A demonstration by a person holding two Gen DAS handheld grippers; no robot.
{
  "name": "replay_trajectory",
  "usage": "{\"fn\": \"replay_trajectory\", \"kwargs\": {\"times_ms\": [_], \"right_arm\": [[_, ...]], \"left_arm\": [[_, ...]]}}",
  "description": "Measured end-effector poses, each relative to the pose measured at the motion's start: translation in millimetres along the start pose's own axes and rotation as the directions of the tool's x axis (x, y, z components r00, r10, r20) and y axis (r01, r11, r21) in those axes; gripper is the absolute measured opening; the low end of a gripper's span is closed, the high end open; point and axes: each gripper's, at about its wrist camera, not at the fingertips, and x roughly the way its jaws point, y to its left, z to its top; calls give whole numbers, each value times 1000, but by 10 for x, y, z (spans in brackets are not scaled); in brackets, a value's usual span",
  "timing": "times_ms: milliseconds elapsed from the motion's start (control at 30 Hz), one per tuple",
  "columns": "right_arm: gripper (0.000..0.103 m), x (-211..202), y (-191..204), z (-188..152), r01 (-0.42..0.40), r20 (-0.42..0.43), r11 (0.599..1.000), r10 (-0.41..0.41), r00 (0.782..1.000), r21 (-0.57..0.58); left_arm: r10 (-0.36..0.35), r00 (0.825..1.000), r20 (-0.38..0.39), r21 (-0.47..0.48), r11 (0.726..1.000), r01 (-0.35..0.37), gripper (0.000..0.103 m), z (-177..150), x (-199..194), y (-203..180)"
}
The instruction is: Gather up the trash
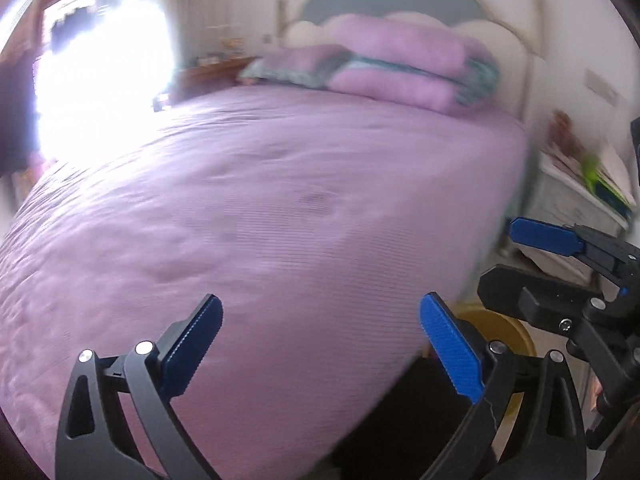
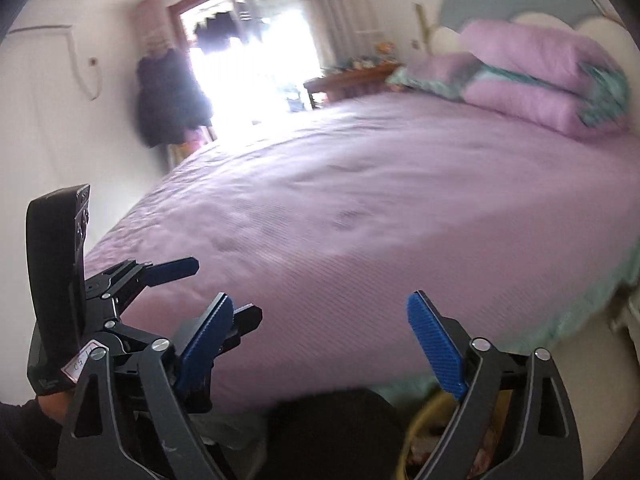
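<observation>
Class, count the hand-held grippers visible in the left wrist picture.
2: the left hand-held gripper open at bottom centre, the right hand-held gripper at the right edge, over the yellow bin.

My two wrist views look forward and slightly down from the bed's [image 1: 280,200] foot corner, close above the cover. Both share the bed, pillows [image 2: 540,80], headboard [image 1: 392,0] and bright window [image 2: 248,60]; each glimpses the other claw.

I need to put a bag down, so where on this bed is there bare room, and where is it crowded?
The purple bedspread lies bare from its near edge up to the folded quilt and pillow at the headboard. The bedside table looks cluttered, and the yellow bin stands in the gap beside the bed.
</observation>
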Motion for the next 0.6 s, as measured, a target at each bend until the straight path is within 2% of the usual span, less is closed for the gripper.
{"fn": "replay_trajectory", "kwargs": {"times_ms": [133, 333, 467, 600], "right_arm": [[90, 146, 306, 144, -55, 36, 998, 57, 998, -42], [94, 426, 703, 329, -107, 68, 991, 113, 991, -82], [94, 559, 877, 392, -153, 70, 985, 158, 985, -75], [94, 678, 1019, 477, -177, 70, 980, 184, 980, -92]], "left_arm": [[75, 997, 26, -77, 994, -73, 99, -18, -188, 413], [198, 978, 60, -156, 970, -186, 99, -26, -440, 866], [293, 954, 67, -209, 939, -274, 99, -57, -599, 1150], [391, 918, 70, -262, 895, -361, 99, -71, -738, 1401]]}}
